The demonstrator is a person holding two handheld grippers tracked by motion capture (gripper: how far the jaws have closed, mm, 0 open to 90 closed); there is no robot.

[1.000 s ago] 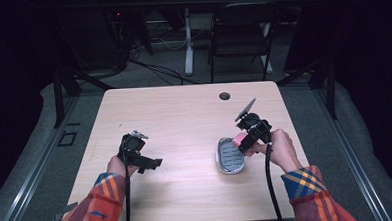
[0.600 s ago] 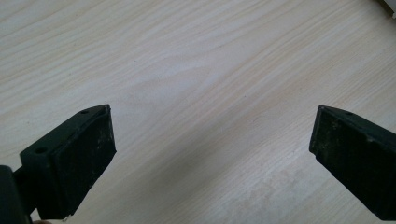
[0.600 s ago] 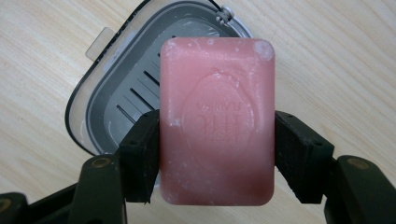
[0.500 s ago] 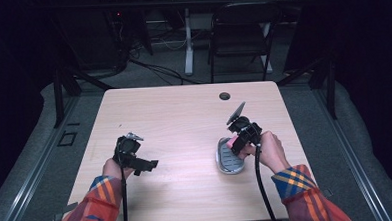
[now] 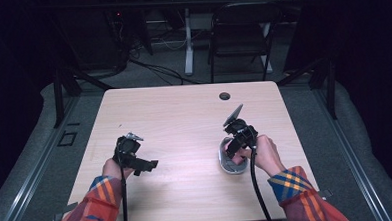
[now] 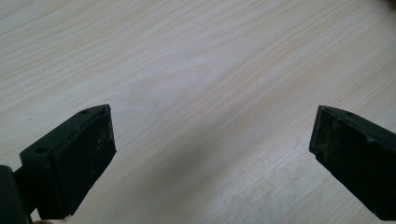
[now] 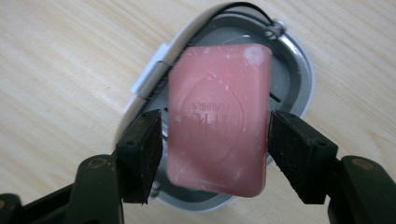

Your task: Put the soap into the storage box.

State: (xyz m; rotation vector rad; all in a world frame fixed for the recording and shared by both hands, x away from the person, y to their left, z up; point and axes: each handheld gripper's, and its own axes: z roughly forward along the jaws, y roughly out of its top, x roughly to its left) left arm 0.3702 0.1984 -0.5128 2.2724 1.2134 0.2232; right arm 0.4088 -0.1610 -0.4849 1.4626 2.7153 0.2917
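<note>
We had our right gripper (image 7: 215, 140) clenched on the pink soap bar (image 7: 218, 116), one black pad pressed to each long side of it, with raised lettering facing the camera. The bar hung just above the grey soap dish (image 7: 299, 70), a shallow oval tray with a pale rim that lay flat on the wooden counter (image 5: 184, 116). Whether the bar's far end touched the dish floor we could not tell. From the high view the right gripper (image 5: 239, 138) sat over the dish (image 5: 230, 165) on the right half of the counter, our hand (image 5: 266, 155) behind it and the cable trailing toward us. Our left gripper (image 5: 135, 158) rested low over the left half, well apart from the dish, its jaws spread wide with bare wood between them in the left gripper view (image 6: 210, 140).
</note>
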